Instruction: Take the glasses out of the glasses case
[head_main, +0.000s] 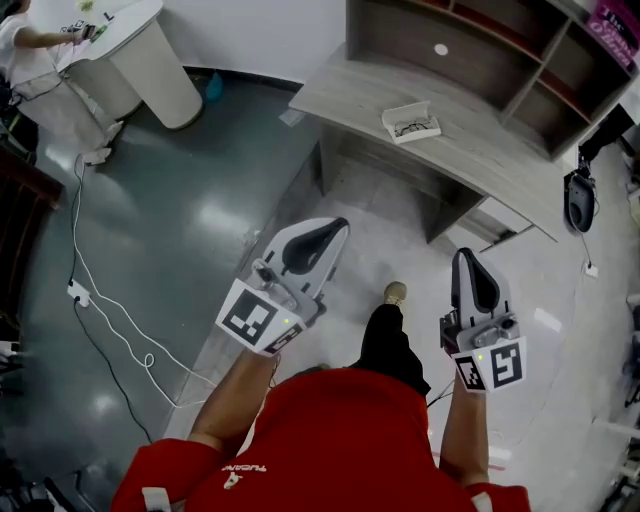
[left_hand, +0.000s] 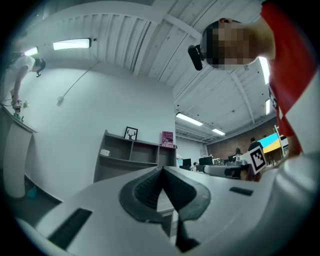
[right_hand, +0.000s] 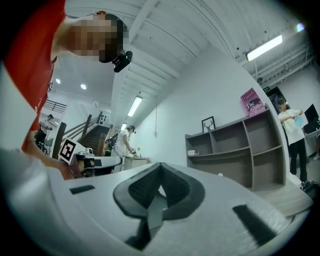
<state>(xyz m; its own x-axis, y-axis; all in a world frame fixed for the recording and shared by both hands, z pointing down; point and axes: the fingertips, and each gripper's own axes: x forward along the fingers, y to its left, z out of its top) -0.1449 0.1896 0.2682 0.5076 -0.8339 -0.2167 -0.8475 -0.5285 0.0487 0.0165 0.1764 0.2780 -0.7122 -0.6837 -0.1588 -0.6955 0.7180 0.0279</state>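
Grey polished floor fills most of the head view. A pale wooden desk runs across from 12 to 3 o'clock, and an open shelf unit stands on its far side at 1 o'clock. At 11 o'clock a round white table stands with another person at it. A white cable trails over the floor at 9 o'clock.

The person holding the grippers stands on the floor short of the desk. The left gripper is near the centre of the view, its body toward 7 o'clock. The right gripper is at about 4 o'clock. Both point toward the desk and are well apart from it. In each gripper view the two fingers are pressed together at the tips with nothing between them.

The glasses case, white, lies on the desk top at 1 o'clock and appears to be open. Dark glasses show inside it.

Nothing of the task looks done yet: the glasses are still in the case and neither gripper is near it. What remains is to reach the desk, spread a gripper's fingers, pinch the frame and lift it clear, perhaps steadying the case with the other gripper.
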